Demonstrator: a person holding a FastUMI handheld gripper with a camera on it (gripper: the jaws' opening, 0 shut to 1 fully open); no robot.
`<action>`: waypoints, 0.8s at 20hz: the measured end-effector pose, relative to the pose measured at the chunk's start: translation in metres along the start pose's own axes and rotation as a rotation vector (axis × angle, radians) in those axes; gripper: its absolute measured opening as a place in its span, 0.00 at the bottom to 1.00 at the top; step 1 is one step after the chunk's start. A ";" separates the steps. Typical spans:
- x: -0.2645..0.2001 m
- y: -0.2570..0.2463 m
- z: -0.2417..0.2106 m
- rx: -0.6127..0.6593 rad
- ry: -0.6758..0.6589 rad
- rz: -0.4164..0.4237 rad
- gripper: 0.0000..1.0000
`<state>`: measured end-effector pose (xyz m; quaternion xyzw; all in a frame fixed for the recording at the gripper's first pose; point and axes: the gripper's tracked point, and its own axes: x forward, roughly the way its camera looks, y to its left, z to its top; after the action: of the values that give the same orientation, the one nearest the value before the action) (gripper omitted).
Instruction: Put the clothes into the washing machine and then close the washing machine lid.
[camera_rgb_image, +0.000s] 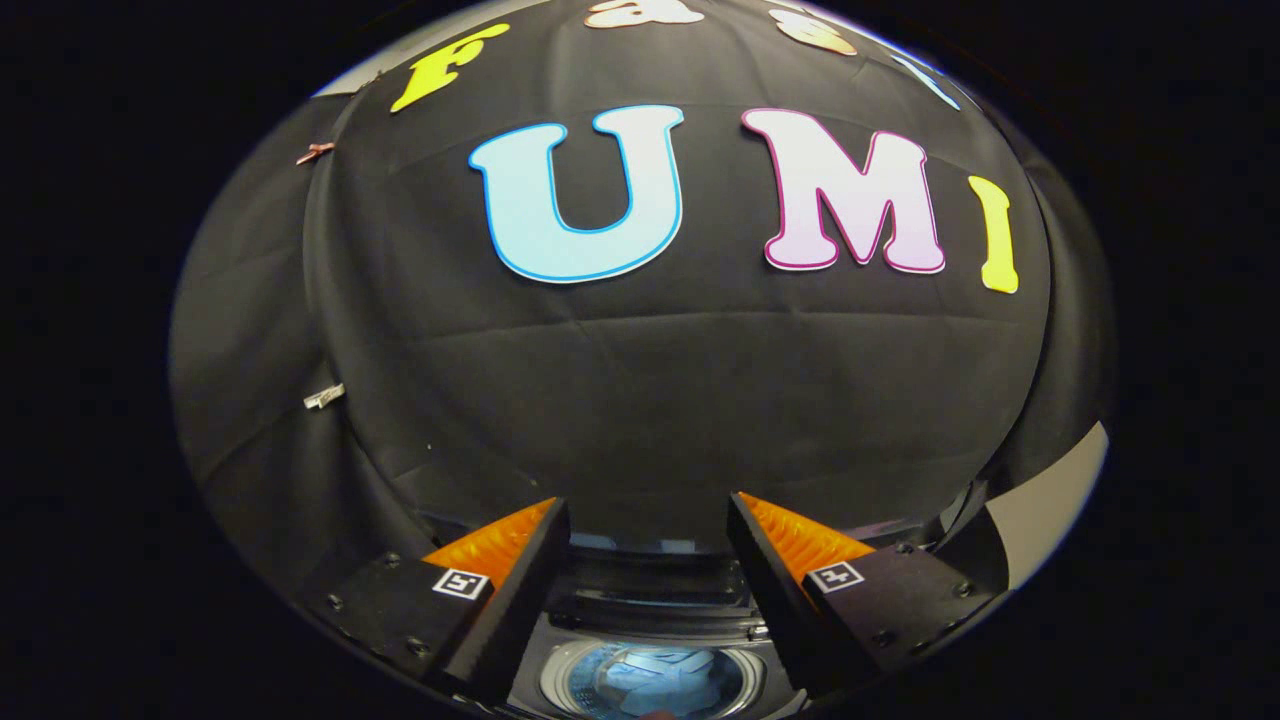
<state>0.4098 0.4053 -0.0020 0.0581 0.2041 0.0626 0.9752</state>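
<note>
The washer lies below your tool and a little ahead of it — you see it between the two fingers, looking down into the open top. The drum is a round, pale, shiny basin with a moulded hub at its middle, ringed by a bright rim, and the dark top panel of the machine runs across just beyond it. No clothes can be made out inside from here. The lid is not clearly visible; I can't tell how it stands. Your tool's fingers are spread well apart with nothing between them — no garment is held. Beyond them hangs the black cloth wall. Judging from this, the drum sits straight under the gap, so the coming move is mostly downward, not sideways.
</note>
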 end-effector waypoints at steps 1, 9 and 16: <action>0.010 -0.001 -0.004 -0.012 0.023 -0.006 0.99; 0.011 -0.001 -0.024 -0.042 -0.016 -0.013 1.00; -0.047 0.006 -0.051 -0.064 -0.096 0.031 1.00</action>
<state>0.3458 0.4092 -0.0288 0.0329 0.1541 0.0812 0.9842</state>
